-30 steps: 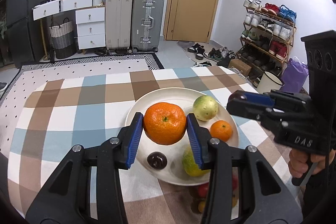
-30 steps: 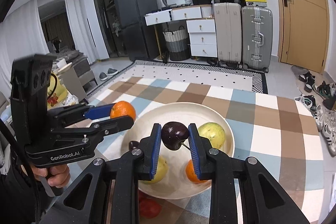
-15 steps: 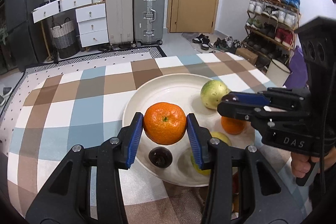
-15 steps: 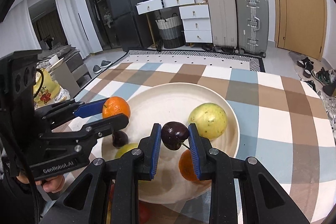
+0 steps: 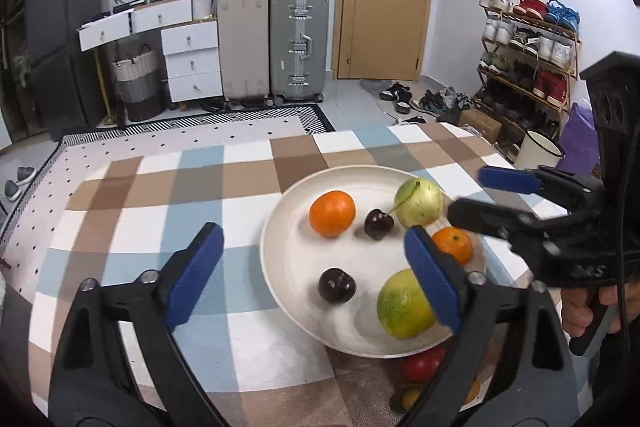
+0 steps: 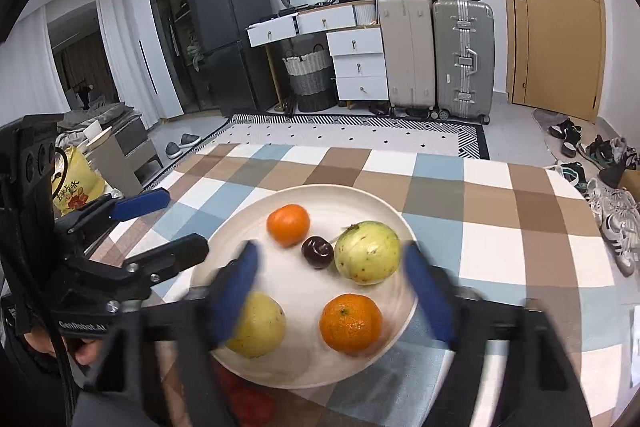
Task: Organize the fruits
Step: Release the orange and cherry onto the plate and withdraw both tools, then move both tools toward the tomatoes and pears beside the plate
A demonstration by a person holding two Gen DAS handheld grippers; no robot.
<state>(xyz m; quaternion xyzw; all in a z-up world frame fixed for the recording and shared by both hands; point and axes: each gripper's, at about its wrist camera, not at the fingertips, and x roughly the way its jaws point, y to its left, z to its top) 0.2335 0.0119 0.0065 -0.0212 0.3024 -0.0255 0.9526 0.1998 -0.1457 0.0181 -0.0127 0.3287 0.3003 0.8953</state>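
both the left gripper and right gripper gape wide, empty. small red tomatoes lie off the round cream plate, at the left gripper's 5 o'clock, nearer it.

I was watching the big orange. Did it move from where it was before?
Yes. It was up between the left gripper's jaws; now the orange sits on the plate, beside a cherry, and the jaws are open.
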